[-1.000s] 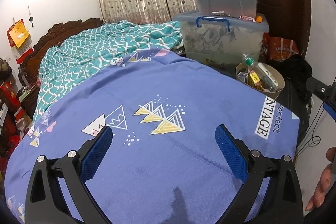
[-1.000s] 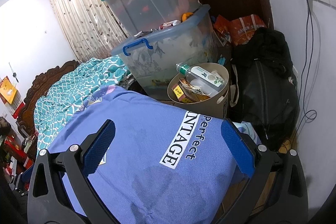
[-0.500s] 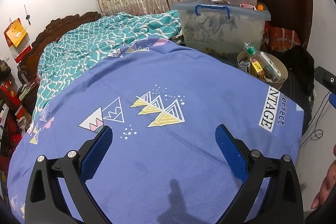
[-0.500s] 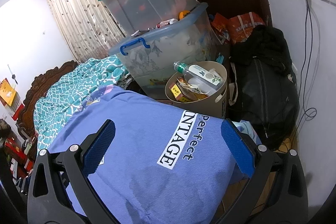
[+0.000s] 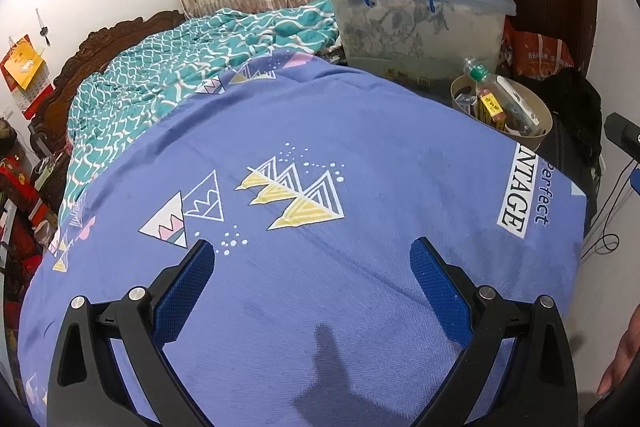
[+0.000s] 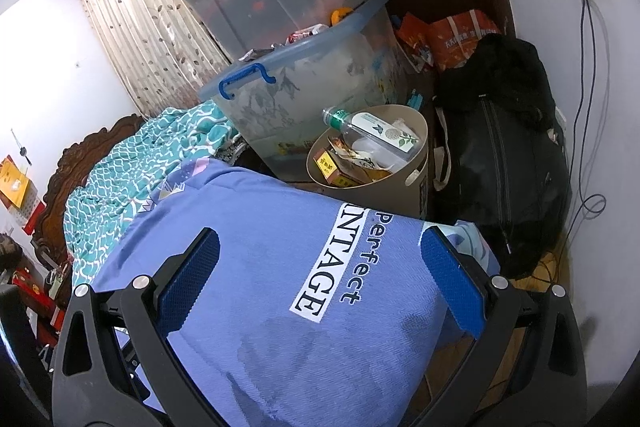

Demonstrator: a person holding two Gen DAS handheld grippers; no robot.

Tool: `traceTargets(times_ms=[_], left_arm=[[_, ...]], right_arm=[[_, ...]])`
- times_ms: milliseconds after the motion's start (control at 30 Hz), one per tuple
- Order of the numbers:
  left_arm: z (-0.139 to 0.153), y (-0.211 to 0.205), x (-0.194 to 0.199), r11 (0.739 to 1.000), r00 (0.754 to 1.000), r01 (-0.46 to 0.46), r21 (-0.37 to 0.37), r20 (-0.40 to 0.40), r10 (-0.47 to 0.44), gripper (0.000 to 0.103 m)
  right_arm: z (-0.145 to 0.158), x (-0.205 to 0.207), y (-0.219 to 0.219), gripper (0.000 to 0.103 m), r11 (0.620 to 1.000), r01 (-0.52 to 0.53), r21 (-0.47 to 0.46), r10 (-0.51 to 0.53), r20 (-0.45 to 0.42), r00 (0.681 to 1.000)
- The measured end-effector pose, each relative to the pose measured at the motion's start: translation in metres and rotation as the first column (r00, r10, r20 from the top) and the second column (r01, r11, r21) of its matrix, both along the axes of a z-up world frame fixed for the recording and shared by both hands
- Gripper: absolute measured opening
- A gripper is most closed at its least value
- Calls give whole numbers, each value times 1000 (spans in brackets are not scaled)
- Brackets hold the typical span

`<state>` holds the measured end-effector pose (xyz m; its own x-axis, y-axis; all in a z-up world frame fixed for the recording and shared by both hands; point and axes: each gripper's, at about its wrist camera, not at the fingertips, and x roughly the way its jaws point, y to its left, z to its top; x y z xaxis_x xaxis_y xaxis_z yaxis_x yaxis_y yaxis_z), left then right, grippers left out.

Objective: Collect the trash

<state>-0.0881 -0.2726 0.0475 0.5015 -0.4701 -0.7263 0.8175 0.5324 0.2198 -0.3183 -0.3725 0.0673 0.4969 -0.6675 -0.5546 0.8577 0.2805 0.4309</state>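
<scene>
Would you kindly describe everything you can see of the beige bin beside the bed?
The bin is a round, beige, smooth-walled tub, probably plastic, with an open top and a slot handle cut near its rim. It stands upright on the floor past the bed's corner, between a clear storage box and a black bag. It is nearly full: a clear bottle with a green cap lies across the top, above yellow cartons and wrappers.

Matt woven cloth bedsheet (image 5: pixel 360 155), translucent plastic bins (image 6: pixel 316 83).
</scene>
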Motion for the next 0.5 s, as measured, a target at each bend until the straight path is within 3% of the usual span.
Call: traceTargets(times_ms=[500], left_arm=[[-8,-8,0,1000,1000,1,28,-13,-1,94]], right_arm=[[-8,-3,-11,100,999,5,34,-5,7,1000]])
